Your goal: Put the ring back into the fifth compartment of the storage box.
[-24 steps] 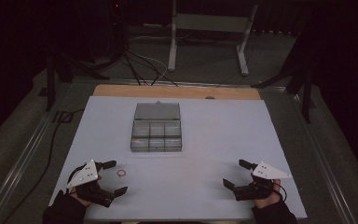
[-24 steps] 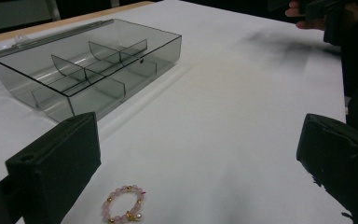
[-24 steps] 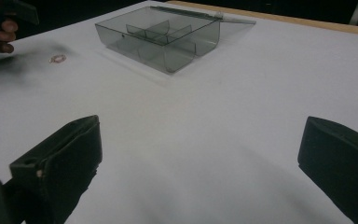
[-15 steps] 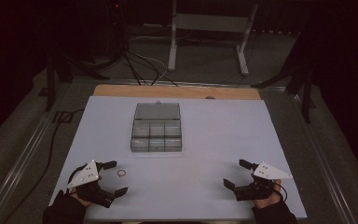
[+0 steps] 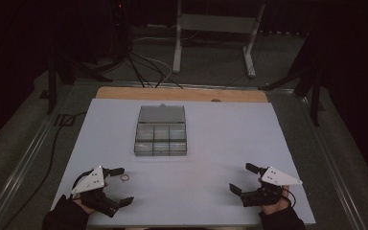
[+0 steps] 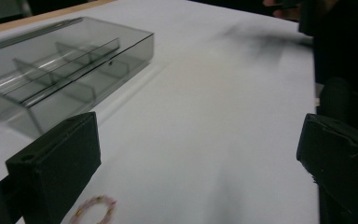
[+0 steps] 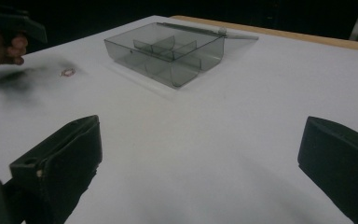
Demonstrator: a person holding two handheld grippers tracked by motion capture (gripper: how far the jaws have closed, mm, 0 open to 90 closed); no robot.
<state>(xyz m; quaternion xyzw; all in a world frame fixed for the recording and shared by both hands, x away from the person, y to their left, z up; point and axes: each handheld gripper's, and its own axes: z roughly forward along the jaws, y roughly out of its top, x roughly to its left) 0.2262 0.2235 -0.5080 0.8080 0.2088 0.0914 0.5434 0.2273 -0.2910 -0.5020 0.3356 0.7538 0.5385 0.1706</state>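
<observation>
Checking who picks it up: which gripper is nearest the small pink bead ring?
The left gripper; the small pink bead ring lies beside its jaw, the right gripper far across.

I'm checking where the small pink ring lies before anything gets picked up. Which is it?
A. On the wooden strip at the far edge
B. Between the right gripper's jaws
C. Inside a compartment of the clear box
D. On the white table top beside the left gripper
D: the small pink ring lies on the bare white table top, just beside the open left gripper and well short of the clear compartment box.
</observation>
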